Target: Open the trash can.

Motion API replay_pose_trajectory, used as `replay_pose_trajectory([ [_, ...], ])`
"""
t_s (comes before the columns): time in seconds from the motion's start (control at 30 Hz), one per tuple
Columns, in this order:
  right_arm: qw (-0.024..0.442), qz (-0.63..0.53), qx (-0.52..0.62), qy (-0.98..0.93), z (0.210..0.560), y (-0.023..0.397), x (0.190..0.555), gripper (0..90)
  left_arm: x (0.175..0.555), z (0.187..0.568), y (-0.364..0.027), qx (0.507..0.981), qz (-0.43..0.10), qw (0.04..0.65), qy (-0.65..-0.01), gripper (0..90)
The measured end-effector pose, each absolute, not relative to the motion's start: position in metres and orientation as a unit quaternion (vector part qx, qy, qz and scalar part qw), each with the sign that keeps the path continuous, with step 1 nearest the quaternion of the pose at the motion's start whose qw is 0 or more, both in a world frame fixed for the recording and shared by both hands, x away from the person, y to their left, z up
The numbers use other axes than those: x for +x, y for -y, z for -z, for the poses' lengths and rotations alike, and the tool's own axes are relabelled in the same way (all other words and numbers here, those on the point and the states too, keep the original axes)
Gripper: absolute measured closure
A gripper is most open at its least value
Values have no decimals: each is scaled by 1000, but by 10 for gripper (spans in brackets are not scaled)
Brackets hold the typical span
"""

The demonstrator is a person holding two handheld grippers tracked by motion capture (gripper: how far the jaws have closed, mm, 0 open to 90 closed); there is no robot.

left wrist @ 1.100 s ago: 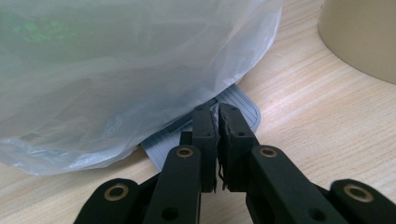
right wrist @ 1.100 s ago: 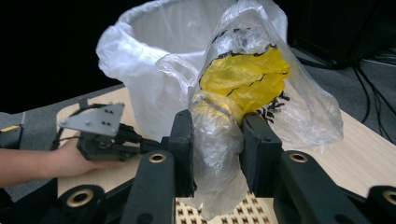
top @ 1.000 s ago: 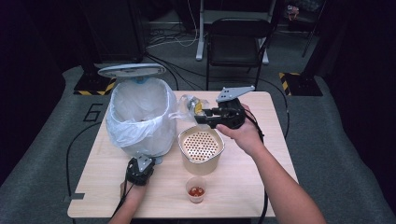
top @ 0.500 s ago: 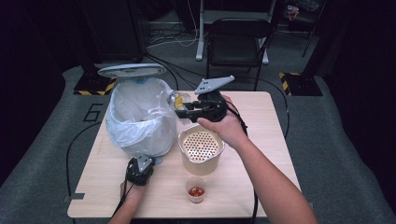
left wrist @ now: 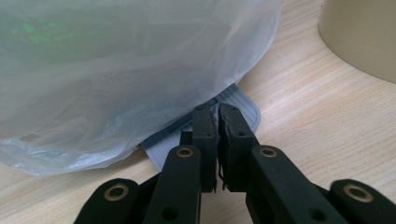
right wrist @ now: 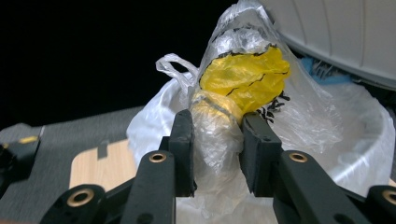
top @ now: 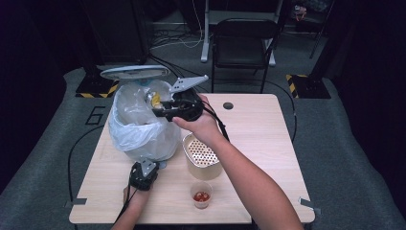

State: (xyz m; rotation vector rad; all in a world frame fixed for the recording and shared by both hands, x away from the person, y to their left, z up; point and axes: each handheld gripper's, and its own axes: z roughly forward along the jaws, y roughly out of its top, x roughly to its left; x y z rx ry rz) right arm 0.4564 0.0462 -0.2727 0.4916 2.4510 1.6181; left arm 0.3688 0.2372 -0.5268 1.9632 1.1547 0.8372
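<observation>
Evidently light, soft, crinkly: bagged yellow scrap (right wrist: 243,74) pinched by right gripper (right wrist: 215,140) at its bunched neck; left gripper (left wrist: 217,135) closed, holding nothing visible.

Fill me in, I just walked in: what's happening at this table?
A person is throwing out rubbish. The right tongs grip a bundled plastic bag with something yellow inside, holding it over the lined bin. The left tongs are shut on the bin's pedal, and the lid is up. A strainer pot and a small cup stand nearby.
</observation>
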Motion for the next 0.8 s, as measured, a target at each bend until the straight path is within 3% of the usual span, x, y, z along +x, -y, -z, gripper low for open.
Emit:
replay_pose_trajectory([
  [0.7, 104, -551, 196, -804, 292, -77, 479, 684, 368, 526, -237, 763, -323, 343, -443, 857],
  [0.8, 104, -549, 201, -805, 294, -81, 482, 651, 368, 526, -237, 763, -323, 343, -444, 857],
])
